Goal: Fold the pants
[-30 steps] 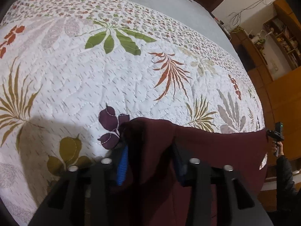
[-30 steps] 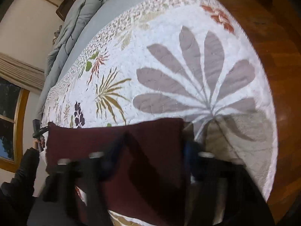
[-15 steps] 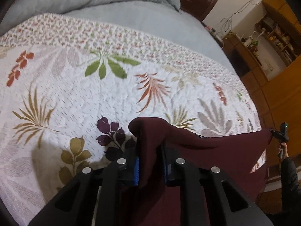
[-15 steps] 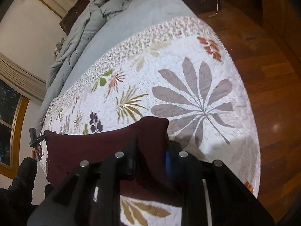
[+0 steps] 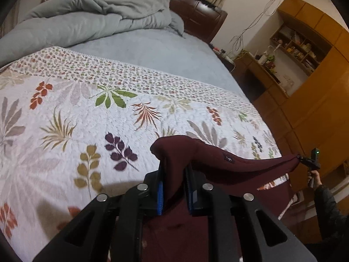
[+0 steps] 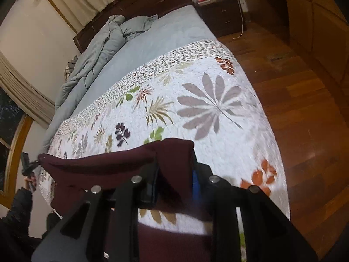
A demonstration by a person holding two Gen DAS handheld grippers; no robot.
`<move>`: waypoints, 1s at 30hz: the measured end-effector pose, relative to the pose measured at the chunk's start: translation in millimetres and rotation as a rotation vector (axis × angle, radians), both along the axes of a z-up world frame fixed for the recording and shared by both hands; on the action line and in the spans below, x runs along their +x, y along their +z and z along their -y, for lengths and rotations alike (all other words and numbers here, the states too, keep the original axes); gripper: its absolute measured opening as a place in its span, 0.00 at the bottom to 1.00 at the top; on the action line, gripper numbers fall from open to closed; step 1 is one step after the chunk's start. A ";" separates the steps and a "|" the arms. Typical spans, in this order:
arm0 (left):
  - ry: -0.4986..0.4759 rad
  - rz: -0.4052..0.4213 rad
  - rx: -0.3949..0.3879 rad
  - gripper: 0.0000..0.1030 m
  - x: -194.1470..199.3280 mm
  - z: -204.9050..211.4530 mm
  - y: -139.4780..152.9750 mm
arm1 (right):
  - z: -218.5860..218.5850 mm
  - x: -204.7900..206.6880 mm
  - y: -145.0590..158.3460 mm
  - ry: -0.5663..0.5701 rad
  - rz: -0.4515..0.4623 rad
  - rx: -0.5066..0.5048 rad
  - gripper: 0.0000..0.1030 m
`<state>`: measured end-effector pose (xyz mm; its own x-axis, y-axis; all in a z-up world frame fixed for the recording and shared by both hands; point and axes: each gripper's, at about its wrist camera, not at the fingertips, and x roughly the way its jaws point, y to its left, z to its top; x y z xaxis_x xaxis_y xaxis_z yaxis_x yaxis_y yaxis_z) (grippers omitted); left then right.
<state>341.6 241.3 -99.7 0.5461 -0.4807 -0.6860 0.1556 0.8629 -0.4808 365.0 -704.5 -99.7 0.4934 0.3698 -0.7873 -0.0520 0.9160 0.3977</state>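
Note:
The dark maroon pants (image 5: 229,168) hang stretched between my two grippers above the near end of the bed. My left gripper (image 5: 174,187) is shut on one corner of them. My right gripper (image 6: 174,181) is shut on the other corner of the pants (image 6: 104,163). The right gripper also shows far right in the left wrist view (image 5: 309,161), and the left gripper far left in the right wrist view (image 6: 28,166). The cloth sags between them and drapes down below both grippers.
A white quilt with leaf prints (image 5: 87,113) covers the near part of the bed. A bunched grey duvet (image 5: 91,19) lies by the dark headboard. Wood floor (image 6: 305,109) and a nightstand (image 6: 220,11) are to the right; wooden shelves (image 5: 301,43) stand beyond.
Both grippers closed on the pants' corners and lifted them off the quilt. The views tilted up, showing more of the bed and room.

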 end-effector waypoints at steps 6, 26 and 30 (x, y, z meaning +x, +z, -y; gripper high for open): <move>-0.001 0.023 -0.020 0.15 -52.1 0.8 9.1 | 5.5 -59.9 -7.2 -0.031 0.037 -0.018 0.25; -0.013 -0.185 0.172 0.38 -180.8 8.7 -82.5 | -9.1 -203.5 -62.9 -0.121 -0.029 -0.170 0.45; 0.051 -0.221 0.271 0.67 -199.9 -2.4 -83.9 | 12.3 -235.7 -63.3 -0.253 -0.044 -0.035 0.55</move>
